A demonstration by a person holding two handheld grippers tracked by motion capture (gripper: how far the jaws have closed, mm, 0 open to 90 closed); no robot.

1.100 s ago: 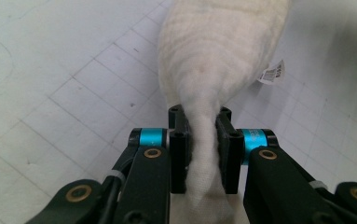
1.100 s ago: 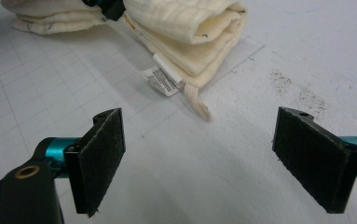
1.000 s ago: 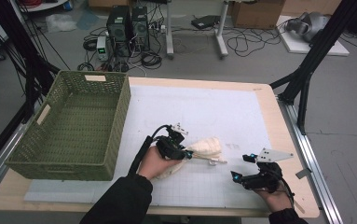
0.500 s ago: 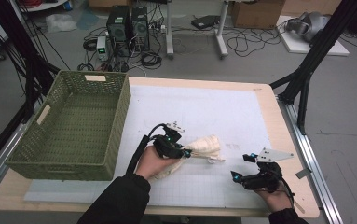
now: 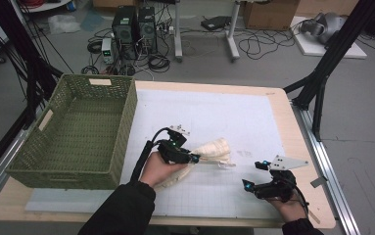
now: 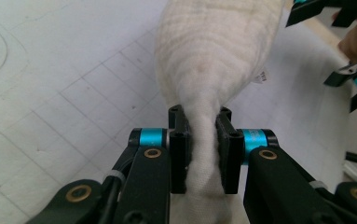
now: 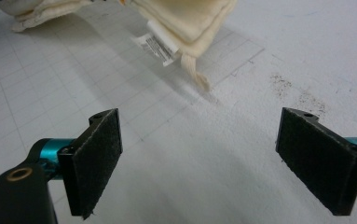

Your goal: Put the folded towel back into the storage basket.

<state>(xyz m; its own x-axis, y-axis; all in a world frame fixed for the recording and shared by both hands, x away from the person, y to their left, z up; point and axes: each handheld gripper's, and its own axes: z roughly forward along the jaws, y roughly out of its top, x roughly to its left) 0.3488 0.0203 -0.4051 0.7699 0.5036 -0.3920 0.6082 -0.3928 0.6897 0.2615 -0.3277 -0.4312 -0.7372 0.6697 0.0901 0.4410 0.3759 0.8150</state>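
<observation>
Left gripper (image 6: pixel 199 154) is clamped on a bunched fold of the cream cloth (image 5: pixel 213 151) at mid-frame w/ the rest trailing on the white mat (image 5: pixel 234 112), probably to lift it toward the green basket (image 5: pixel 77 132), while the right gripper (image 7: pixel 220 158) waits lower right, jaws wide apart.

Your left claw (image 5: pixel 191 157) sits mid-mat (image 5: pixel 253 117), with the cloth (image 5: pixel 214 149) running from between its jaws to just ahead of it. The basket (image 5: pixel 77 132) lies to its left. Your right claw (image 5: pixel 251 177) rests well apart to the right, apparently nearer you, the cloth's tag (image 7: pixel 156 45) ahead of it.
</observation>
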